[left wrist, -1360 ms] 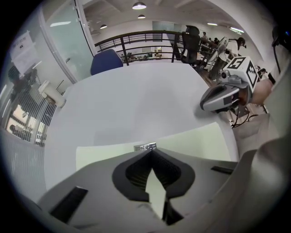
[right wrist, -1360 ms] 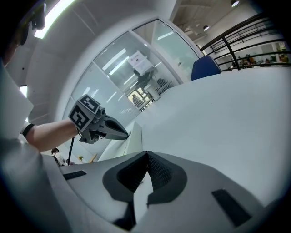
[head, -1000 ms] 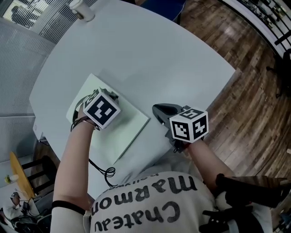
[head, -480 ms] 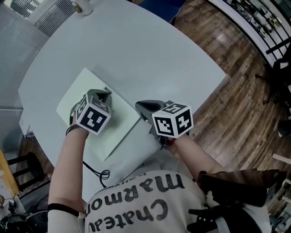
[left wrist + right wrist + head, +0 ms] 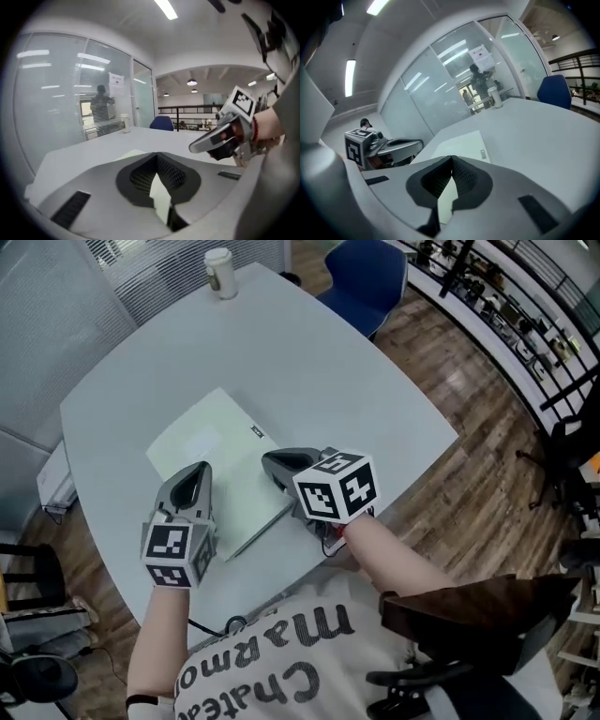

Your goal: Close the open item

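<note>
The pale green book lies flat and closed on the white table, towards the near left side, with one corner pointing away from the person. The left gripper hangs over the near left part of the cover, its tips aimed towards the middle of the book. Whether they touch the cover cannot be told from the head view. The right gripper reaches in from the other side, its dark tips over the book's near right edge. The two grippers are close together with the near end of the book between them. In the left gripper view the ribbed pads meet at their tips with nothing held. The pale cover shows only through the slit below the tips, and the right gripper sits just off to the right. In the right gripper view the pads are likewise pressed together at the tips and empty. There the book stretches ahead and below, and the left gripper is at its left edge. The cover is plain and unmarked apart from a small dark label near its far right edge. A thin dark line along the near right side marks the book's thickness. A paper cup stands at the far edge of the table, well apart from the book, and a blue chair is beyond it.
</note>
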